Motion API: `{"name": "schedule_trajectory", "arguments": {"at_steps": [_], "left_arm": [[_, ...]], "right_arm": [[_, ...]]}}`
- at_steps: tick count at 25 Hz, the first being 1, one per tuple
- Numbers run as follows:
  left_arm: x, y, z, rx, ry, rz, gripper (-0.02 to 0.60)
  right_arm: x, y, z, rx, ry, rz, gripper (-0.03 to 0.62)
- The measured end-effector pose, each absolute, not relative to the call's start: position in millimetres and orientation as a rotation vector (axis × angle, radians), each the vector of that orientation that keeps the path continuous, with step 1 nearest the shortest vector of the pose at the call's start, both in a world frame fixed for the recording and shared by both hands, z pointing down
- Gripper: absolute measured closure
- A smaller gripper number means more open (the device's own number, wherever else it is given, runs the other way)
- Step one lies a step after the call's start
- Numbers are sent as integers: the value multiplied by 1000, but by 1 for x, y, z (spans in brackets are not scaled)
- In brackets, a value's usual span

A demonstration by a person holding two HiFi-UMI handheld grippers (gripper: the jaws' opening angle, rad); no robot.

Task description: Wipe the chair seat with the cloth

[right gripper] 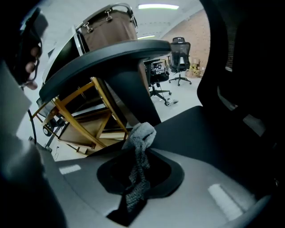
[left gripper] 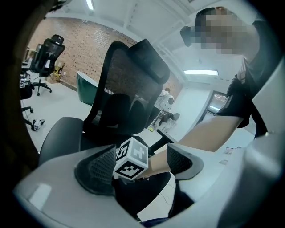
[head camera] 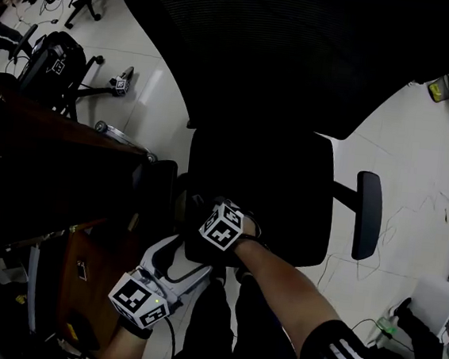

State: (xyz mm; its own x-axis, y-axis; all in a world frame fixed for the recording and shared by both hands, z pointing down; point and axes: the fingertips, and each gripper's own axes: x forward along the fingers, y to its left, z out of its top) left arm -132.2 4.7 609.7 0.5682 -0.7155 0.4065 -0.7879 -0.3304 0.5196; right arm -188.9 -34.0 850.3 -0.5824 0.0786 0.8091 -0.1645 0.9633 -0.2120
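A black office chair fills the head view, its seat [head camera: 263,191] below the mesh backrest [head camera: 302,47]. My right gripper [head camera: 205,216] sits over the seat's front left corner and points toward the left armrest [head camera: 159,196]. In the right gripper view it [right gripper: 138,173] is shut on a grey cloth [right gripper: 141,133], which bunches out past the jaws just above the dark seat [right gripper: 200,129]. My left gripper [head camera: 187,250] is just in front of the seat edge. It stands open [left gripper: 140,167] with nothing held and faces the right gripper's marker cube [left gripper: 131,158].
A dark wooden desk [head camera: 51,156] stands close on the left, beside the left armrest [right gripper: 120,55]. The right armrest [head camera: 367,214] sticks out on the other side. Other office chairs [head camera: 57,61] stand at the far left. Cables [head camera: 399,225] trail over the white floor at right.
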Motion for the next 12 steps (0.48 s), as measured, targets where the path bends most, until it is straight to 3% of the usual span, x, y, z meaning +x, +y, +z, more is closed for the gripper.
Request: {"name": "schedule_trajectory", "arguments": {"at_steps": [7, 12], "left_arm": [[-116, 10, 611, 2123, -1159, 137, 202], [-90, 3, 608, 2144, -1099, 141, 202]], "right_arm": [[-156, -15, 877, 51, -2115, 318, 548], [-87, -22, 891, 75, -2043, 277, 548]]}}
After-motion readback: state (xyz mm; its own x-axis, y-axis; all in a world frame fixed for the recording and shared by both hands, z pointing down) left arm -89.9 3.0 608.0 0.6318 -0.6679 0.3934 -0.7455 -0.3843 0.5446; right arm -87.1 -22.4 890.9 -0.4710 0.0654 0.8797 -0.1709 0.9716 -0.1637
